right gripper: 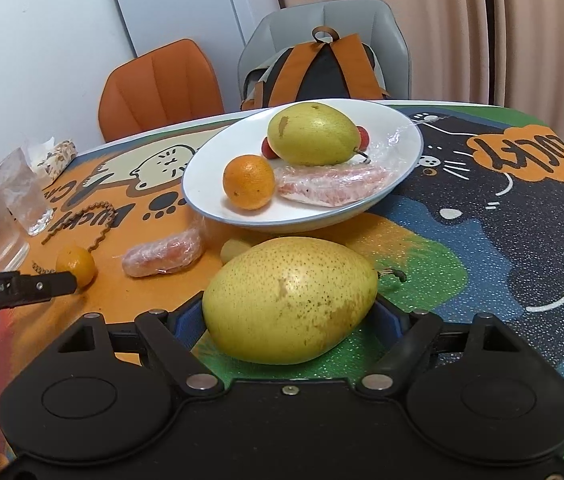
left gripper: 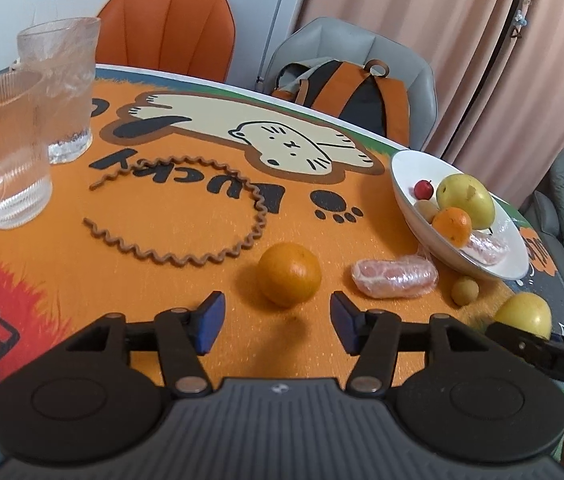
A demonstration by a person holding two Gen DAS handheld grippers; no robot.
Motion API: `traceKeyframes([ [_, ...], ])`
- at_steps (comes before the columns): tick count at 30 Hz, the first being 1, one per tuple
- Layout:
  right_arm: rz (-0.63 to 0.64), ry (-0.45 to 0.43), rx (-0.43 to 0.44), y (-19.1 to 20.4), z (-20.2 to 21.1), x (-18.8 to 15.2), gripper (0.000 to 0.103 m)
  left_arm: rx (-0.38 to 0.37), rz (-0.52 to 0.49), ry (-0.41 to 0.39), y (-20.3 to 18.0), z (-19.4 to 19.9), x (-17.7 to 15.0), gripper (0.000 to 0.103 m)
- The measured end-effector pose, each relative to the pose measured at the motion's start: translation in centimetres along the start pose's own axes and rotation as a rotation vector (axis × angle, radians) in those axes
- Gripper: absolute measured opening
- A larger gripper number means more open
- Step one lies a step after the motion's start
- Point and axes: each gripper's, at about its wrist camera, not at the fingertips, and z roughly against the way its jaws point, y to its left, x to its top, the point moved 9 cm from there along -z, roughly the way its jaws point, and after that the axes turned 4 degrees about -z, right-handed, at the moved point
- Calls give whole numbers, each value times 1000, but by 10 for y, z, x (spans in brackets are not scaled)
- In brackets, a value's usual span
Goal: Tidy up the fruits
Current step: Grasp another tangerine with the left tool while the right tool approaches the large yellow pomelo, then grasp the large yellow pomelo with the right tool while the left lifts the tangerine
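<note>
Two hand-held grippers (left gripper: 277, 322) (right gripper: 288, 318) angled tableward

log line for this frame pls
left gripper: open, facing orange | right gripper: shut on pear | plate: part-filled

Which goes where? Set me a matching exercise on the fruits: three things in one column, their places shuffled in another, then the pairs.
Things:
1. loose pear
2. loose orange
3. small red fruit

Places:
A. in the white plate
B. on the mat, just ahead of the open left tongs
C. gripped between the right tongs

Pairs: 1-C, 2-B, 3-A
</note>
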Motion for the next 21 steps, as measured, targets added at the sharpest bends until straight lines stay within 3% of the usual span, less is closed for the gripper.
traceKeyframes([
  [11, 17, -21, -3, -3, 9, 4, 80, 15, -41, -22, -13, -16, 11, 55],
  [17, 23, -45, -9, -5, 20, 11, 80, 38, -29, -26, -9, -22, 12, 37],
  [21, 22, -64, -16, -7, 26, 17, 80, 20, -21, -30, -9, -21, 14, 37],
])
